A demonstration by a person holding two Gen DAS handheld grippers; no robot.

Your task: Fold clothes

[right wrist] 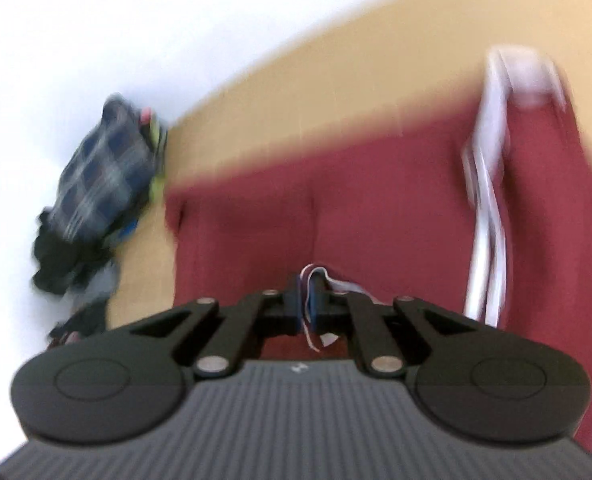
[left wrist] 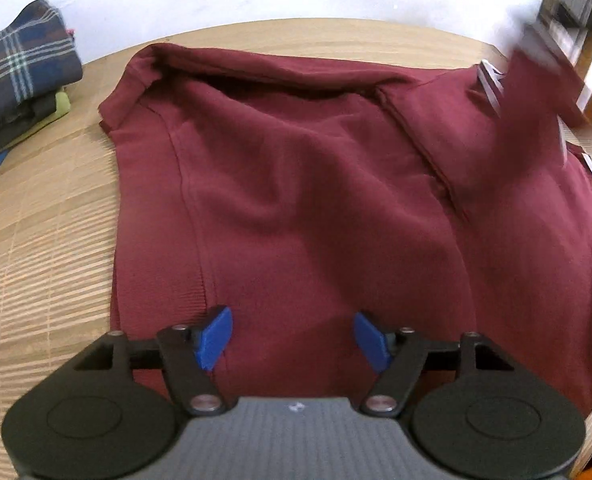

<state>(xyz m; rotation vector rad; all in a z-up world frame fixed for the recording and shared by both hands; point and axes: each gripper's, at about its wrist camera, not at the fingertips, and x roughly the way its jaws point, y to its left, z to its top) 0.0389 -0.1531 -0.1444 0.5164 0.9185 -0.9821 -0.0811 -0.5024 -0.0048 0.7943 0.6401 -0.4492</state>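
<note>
A maroon garment with white side stripes lies spread on the wooden table. My left gripper is open, its blue fingertips just above the garment's near edge, holding nothing. My right gripper is shut on a white-striped edge of the maroon garment and holds it up; this view is blurred. In the left wrist view the lifted part hangs blurred at the upper right.
A stack of folded clothes with a navy plaid piece on top sits at the table's far left, also in the right wrist view. A white wall lies behind. Wooden furniture stands at the far right.
</note>
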